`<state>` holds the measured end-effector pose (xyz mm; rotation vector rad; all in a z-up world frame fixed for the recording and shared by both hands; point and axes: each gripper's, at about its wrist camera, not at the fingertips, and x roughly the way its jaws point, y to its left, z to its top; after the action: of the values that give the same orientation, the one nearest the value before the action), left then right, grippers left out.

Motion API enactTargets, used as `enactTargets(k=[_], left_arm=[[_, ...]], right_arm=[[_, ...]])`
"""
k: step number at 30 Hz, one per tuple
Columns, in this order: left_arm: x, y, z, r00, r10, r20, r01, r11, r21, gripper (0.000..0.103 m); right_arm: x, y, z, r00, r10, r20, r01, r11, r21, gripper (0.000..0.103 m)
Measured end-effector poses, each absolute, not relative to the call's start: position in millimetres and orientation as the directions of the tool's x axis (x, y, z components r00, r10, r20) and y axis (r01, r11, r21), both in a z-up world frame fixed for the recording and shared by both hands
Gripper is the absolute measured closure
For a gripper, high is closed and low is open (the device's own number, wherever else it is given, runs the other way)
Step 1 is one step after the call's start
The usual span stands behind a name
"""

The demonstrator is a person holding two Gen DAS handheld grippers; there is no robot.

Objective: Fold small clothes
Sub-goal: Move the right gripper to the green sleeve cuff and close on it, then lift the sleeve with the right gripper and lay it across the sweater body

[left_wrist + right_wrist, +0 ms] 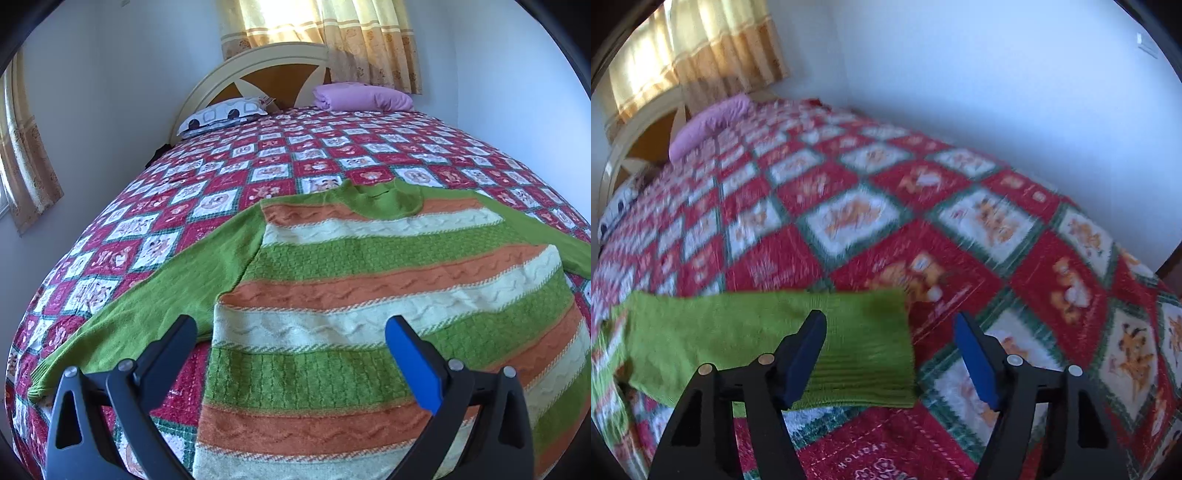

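The striped sweater [369,295] lies flat on the bed [221,177], sleeves out. Left claw [291,332] hovers wide open, empty, over the hem; right claw [890,354], open and empty, straddles the sleeve cuff [864,350]. Best pinch the cuff squarely, then fold inward.

One striped knit sweater [369,280] lies on one bed [258,166] under a single patchwork quilt [923,229], with two pillows, one patterned [221,116] and one purple [364,96], and two curtains [325,37] [26,162] in view.
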<state>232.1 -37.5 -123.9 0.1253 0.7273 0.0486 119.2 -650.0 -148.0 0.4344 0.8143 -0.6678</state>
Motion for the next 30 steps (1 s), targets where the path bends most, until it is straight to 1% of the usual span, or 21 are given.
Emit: enactTargets(k=[1,2,3,4,6,9,15,22,26,30], left_arm=[[232.3,-35.7,-124.0,0.745,0.086,-0.662,-0.003,0.992,0.126,0.0],[231.6,-34.1,-123.8,0.744,0.084,-0.663,-0.004,0.993,0.121,0.0],[230.2,-32.5,-123.2,0.745,0.082,-0.662,-0.004,0.993,0.117,0.0],[228.6,-31.2,-122.5,0.747,0.081,-0.66,-0.004,0.993,0.117,0.0],[224.6,-27.9,-119.6,0.752,0.08,-0.655,-0.004,0.993,0.116,0.0],[219.6,-17.8,-113.3,0.76,0.072,-0.646,-0.016,0.996,0.093,0.0],[209.0,-1.4,-104.9,0.773,0.062,-0.631,-0.031,0.998,0.06,0.0],[198.4,16.4,-100.2,0.784,0.057,-0.618,-0.053,0.998,0.026,0.0],[194.0,25.3,-102.8,0.782,0.052,-0.621,-0.059,0.998,0.01,0.0],[191.4,32.2,-105.5,0.78,0.052,-0.624,-0.063,0.998,0.004,0.0]], right_arm=[[120.4,-645.3,-148.4,0.503,-0.4,-0.766,0.686,0.724,0.073,0.042],[122.4,-641.2,-146.8,0.514,-0.399,-0.759,0.665,0.745,0.059,0.052],[123.0,-639.6,-143.3,0.529,-0.384,-0.756,0.647,0.76,0.067,0.078],[123.1,-639.4,-140.6,0.532,-0.375,-0.759,0.645,0.76,0.076,0.085],[123.7,-639.6,-132.6,0.534,-0.359,-0.765,0.639,0.764,0.088,0.091],[123.7,-634.8,-114.4,0.552,-0.375,-0.744,0.632,0.77,0.081,0.094],[132.5,-610.0,-57.7,0.614,-0.412,-0.673,0.601,0.797,0.06,0.095],[158.6,-555.7,26.7,0.691,-0.443,-0.572,0.524,0.851,-0.027,0.095],[174.8,-516.2,62.5,0.732,-0.434,-0.525,0.466,0.881,-0.079,0.096],[192.5,-467.9,87.0,0.772,-0.406,-0.49,0.394,0.909,-0.133,0.096]])
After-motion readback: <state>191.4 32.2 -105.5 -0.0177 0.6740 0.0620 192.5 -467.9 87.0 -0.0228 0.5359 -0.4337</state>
